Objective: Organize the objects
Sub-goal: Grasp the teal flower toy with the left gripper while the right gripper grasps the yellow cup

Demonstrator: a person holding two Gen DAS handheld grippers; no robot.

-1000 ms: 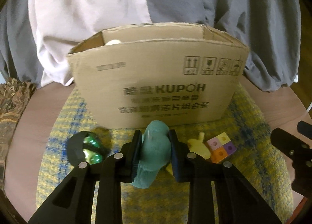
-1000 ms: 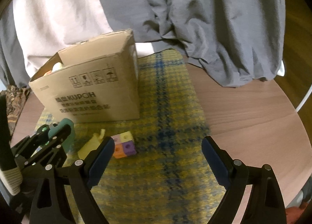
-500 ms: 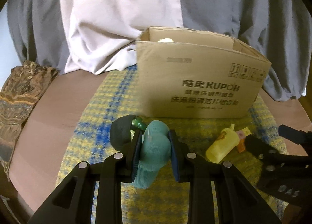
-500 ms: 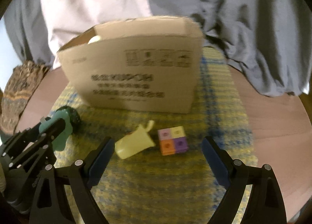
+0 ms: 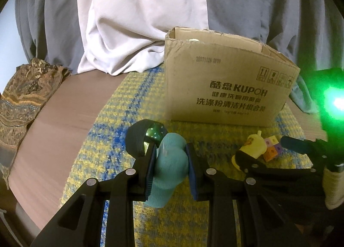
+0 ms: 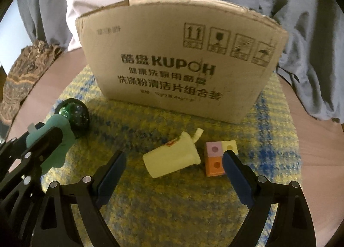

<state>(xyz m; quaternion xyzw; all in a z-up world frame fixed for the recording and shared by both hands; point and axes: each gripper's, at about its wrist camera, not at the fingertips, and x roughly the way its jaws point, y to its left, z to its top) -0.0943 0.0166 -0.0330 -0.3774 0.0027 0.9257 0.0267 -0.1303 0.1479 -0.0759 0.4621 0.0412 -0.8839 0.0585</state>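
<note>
Swung closer over the yellow cup (image 6: 172, 159), right gripper (image 6: 173, 170) gaping wide around it on the mat (image 6: 150, 214). Left gripper (image 5: 171, 165) clamping the soft sock (image 5: 169, 174). Cup looks light, maybe slippery; best pinched mid-body.

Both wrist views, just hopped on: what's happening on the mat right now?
The left gripper is shut on a teal sock, in front of the cardboard box. The right gripper is open, its fingers either side of the yellow cup, which lies on its side on the mat beside the colored block. A dark ball is beyond the sock.
</note>
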